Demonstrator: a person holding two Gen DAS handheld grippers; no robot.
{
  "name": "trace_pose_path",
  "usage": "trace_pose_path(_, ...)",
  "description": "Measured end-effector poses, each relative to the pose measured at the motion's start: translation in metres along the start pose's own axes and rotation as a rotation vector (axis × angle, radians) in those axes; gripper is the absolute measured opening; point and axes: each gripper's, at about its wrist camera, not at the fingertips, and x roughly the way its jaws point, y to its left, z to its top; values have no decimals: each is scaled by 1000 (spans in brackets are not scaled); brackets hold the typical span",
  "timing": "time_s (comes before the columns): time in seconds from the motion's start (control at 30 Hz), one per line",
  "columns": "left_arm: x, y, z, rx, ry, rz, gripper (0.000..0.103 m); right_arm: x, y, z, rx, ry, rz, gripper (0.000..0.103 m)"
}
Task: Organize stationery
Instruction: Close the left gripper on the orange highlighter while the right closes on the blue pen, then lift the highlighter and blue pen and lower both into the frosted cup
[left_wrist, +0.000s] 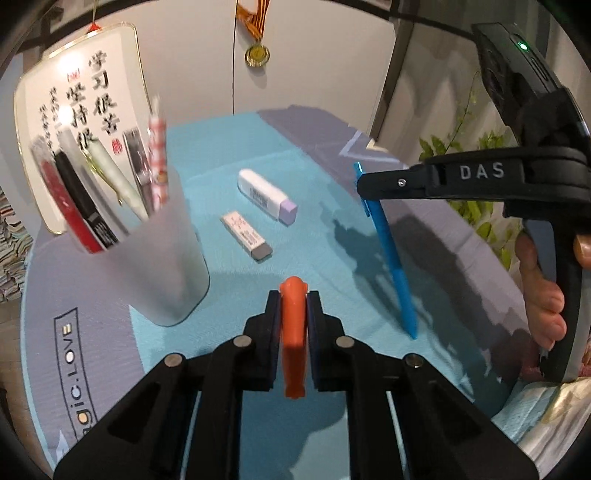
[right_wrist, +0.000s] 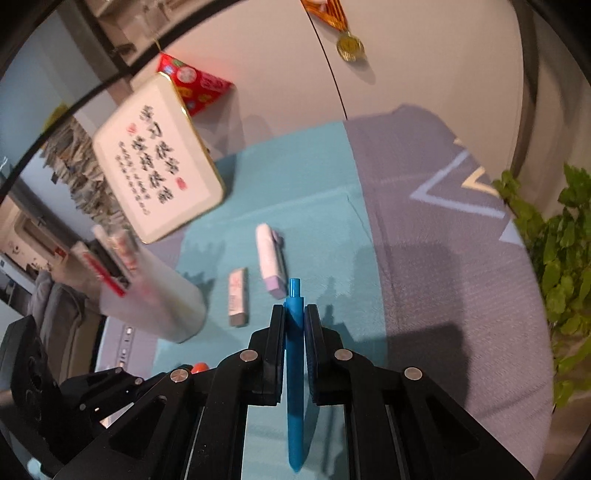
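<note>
My left gripper (left_wrist: 294, 299) is shut on an orange pen (left_wrist: 293, 332), held above the teal mat (left_wrist: 314, 177). My right gripper (right_wrist: 294, 314) is shut on a blue pen (right_wrist: 295, 369); in the left wrist view the blue pen (left_wrist: 391, 258) hangs tilted from that gripper (left_wrist: 364, 184) at the right. A frosted pen cup (left_wrist: 166, 258) holding several pens stands at the left, also in the right wrist view (right_wrist: 162, 310). A white correction tape with a purple end (left_wrist: 267, 195) and a small white eraser (left_wrist: 245, 235) lie on the mat.
A white calligraphy plaque (left_wrist: 74, 110) leans behind the cup. A medal (left_wrist: 256, 55) hangs on the back wall. A green plant (right_wrist: 561, 240) stands at the right. A grey patterned mat (right_wrist: 443, 258) lies under the teal mat.
</note>
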Motion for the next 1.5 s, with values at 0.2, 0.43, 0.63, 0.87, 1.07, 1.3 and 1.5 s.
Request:
trace_pose_path(0.2, -29, -4, -1, -16, -84, -19, 11, -33, 13, -8, -23, -79, 6, 11)
trace_pose_path(0.43, -52, 0, 4, -56, -145, -34, 11, -56, 32, -16, -72, -133, 10, 11)
trace_pose_path(0.63, -64, 5, 5, -82, -189, -13, 12, -73, 45, -19, -97, -180, 20, 11)
trace_pose_path(0.87, -77, 21, 1, -117, -225, 21, 12, -78, 65, -18, -145, -194, 25, 11)
trace_pose_path(1.07, -90, 36, 3, -142, -268, 54, 12, -78, 82, -17, -184, -195, 36, 11)
trace_pose_path(1.3, -108, 50, 14, -152, -343, 92, 12, -82, 112, -7, -256, -221, 44, 11)
trace_pose_path(1.5, -114, 63, 31, -168, -399, 91, 12, -84, 139, 5, -313, -257, 62, 11)
